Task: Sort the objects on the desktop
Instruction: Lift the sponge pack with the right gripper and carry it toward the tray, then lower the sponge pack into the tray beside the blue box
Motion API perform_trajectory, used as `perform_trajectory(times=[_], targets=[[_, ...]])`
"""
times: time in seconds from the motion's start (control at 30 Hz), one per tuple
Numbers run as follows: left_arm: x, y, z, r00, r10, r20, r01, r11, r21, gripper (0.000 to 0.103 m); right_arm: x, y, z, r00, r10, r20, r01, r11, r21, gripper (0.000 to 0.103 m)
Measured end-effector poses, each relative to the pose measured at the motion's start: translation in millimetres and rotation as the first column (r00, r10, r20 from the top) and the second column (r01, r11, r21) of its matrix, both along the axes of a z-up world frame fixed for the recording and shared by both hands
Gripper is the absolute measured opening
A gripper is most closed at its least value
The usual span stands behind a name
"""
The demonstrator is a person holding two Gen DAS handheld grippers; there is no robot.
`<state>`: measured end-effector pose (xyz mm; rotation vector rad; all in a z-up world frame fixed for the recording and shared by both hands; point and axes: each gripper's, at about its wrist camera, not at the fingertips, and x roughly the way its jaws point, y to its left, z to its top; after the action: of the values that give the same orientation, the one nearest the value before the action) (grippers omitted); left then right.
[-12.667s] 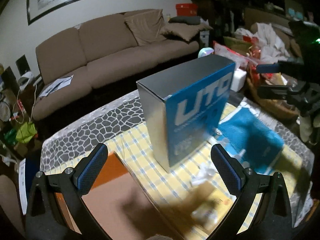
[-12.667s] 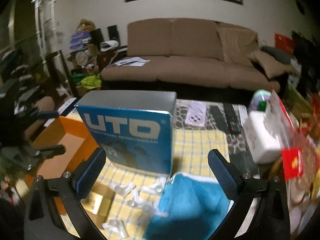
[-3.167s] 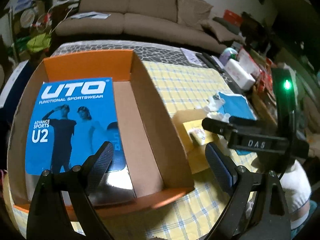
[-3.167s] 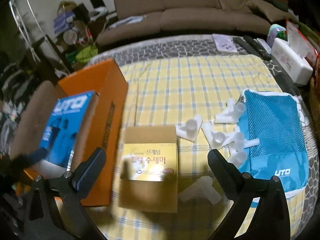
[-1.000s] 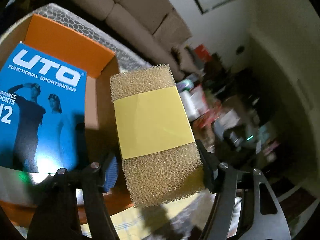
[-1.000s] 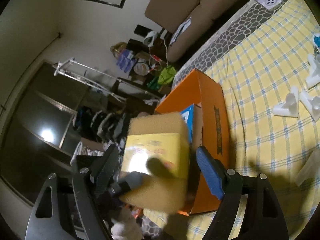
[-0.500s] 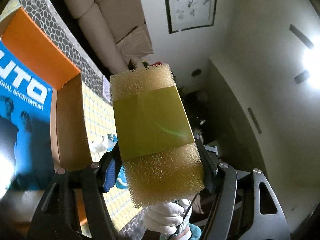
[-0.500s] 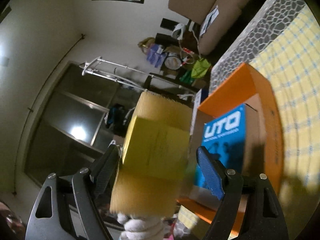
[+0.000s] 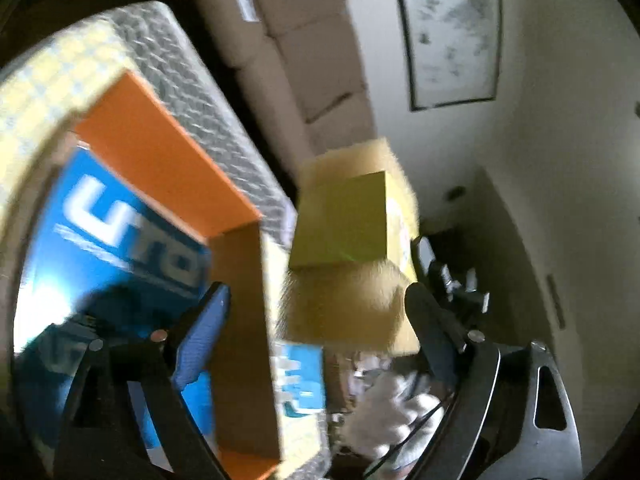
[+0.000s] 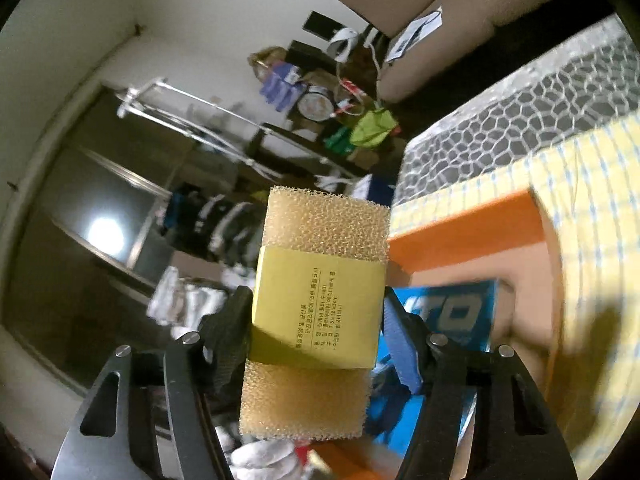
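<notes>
A coarse yellow sponge (image 10: pixel 324 224) with a yellow paper band stands upright between the fingers of my right gripper (image 10: pixel 314 312). Its jaws are closing and both pads press on the band. In the left wrist view the sponge (image 9: pixel 348 240) is blurred and sits ahead of my left gripper (image 9: pixel 316 296). That gripper's jaws are opening, and the left pad (image 9: pixel 204 332) is well clear of the sponge. Below lies the orange cardboard box (image 9: pixel 160 160) with the blue UTO box (image 9: pixel 120 220) flat inside it; the right wrist view shows both, orange box (image 10: pixel 460 240) and UTO box (image 10: pixel 452 312).
A white-gloved hand (image 9: pixel 396 412) shows under the sponge. The table's yellow checked cloth (image 10: pixel 600 240) runs right of the orange box, with a blue pouch (image 9: pixel 300 380) on it. A brown sofa (image 9: pixel 312 60) stands behind, and a metal rack with clutter (image 10: pixel 180 120) to the left.
The sponge has passed from my left gripper to my right. The left jaws have spread off it and the right jaws have closed onto its band.
</notes>
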<state>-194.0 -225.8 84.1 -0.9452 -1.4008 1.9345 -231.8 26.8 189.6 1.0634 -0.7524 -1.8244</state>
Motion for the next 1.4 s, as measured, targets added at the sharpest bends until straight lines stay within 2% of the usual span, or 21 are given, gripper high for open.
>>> perform_trajectory(times=[0.1, 0.17, 0.23, 0.27, 0.33, 0.4, 0.47, 0.53, 0.57, 0.7, 0.8, 0.9, 0.97, 1.07, 1.3, 1.4], targets=[[-4.0, -11.9, -8.7, 0.996, 0.011, 0.089, -0.007, 0.999, -0.051, 0.086, -13.7, -22.2, 9.7, 0.997, 0.027, -0.067, -0.015, 0.985, 0.170, 0.065], [-2.7, -19.1, -5.9, 0.993, 0.026, 0.113, -0.012, 0.992, -0.124, 0.085, -20.4, -40.5, 12.5, 0.990, 0.053, -0.128, -0.010, 0.949, 0.314, 0.065], [5.1, -20.6, 0.5, 0.990, 0.040, 0.132, -0.013, 0.979, -0.204, 0.085, -23.6, -68.3, 11.1, 0.970, 0.126, -0.206, -0.006, 0.866, 0.500, 0.065], [16.5, -18.5, 5.0, 0.990, 0.043, 0.137, -0.010, 0.972, -0.235, 0.085, -23.6, -85.4, 6.8, 0.954, 0.185, -0.236, -0.011, 0.808, 0.590, 0.064], [26.1, -17.3, 12.4, 0.988, 0.044, 0.146, 0.002, 0.954, -0.300, 0.082, -23.4, -112.9, -3.6, 0.924, 0.286, -0.254, -0.021, 0.700, 0.713, 0.064], [24.6, -14.3, 15.9, 0.987, 0.039, 0.158, 0.025, 0.922, -0.386, 0.079, -22.2, -137.4, -14.1, 0.890, 0.377, -0.259, -0.026, 0.608, 0.794, 0.064], [25.6, -13.6, 19.4, 0.986, 0.035, 0.164, 0.042, 0.898, -0.438, 0.078, -18.9, -157.2, -21.3, 0.851, 0.456, -0.259, -0.016, 0.516, 0.856, 0.064], [32.8, -14.5, 20.3, 0.985, 0.033, 0.170, 0.052, 0.880, -0.472, 0.078, -11.9, -175.7, -25.6, 0.787, 0.561, -0.258, -0.007, 0.425, 0.905, 0.064], [33.1, -15.9, 19.2, 0.985, 0.031, 0.172, 0.055, 0.879, -0.474, 0.078, -6.1, -184.9, -27.7, 0.738, 0.625, -0.254, 0.004, 0.373, 0.928, 0.064], [35.3, -23.7, 18.6, 0.984, 0.034, 0.174, 0.053, 0.879, -0.474, 0.078, 5.1, -204.2, -41.3, 0.577, 0.793, -0.193, 0.053, 0.199, 0.978, 0.064], [38.5, -25.4, 20.5, 0.984, 0.029, 0.173, 0.058, 0.878, -0.475, 0.078, 8.6, -210.4, -51.8, 0.480, 0.866, -0.139, 0.097, 0.105, 0.990, 0.064], [38.4, -25.4, 20.2, 0.984, 0.021, 0.176, 0.067, 0.876, -0.477, 0.078, 13.7, -212.4, -62.4, 0.389, 0.915, -0.107, 0.142, 0.056, 0.988, 0.063], [38.3, -25.8, 19.3, 0.984, 0.019, 0.179, 0.071, 0.872, -0.484, 0.078, 14.0, -214.5, -64.5, 0.357, 0.928, -0.104, 0.154, 0.052, 0.987, 0.063], [39.1, -29.0, 18.6, 0.983, 0.023, 0.181, 0.069, 0.872, -0.485, 0.078, 15.0, -215.7, -66.5, 0.336, 0.935, -0.110, 0.154, 0.061, 0.986, 0.063], [40.1, -32.0, 19.9, 0.984, 0.025, 0.178, 0.066, 0.871, -0.487, 0.078, 28.3, -226.0, -71.9, 0.282, 0.955, -0.089, 0.144, 0.050, 0.988, 0.063], [40.1, -30.9, 20.8, 0.984, 0.022, 0.177, 0.069, 0.867, -0.494, 0.078, 34.1, -225.3, -75.0, 0.273, 0.958, -0.082, 0.134, 0.047, 0.990, 0.063]])
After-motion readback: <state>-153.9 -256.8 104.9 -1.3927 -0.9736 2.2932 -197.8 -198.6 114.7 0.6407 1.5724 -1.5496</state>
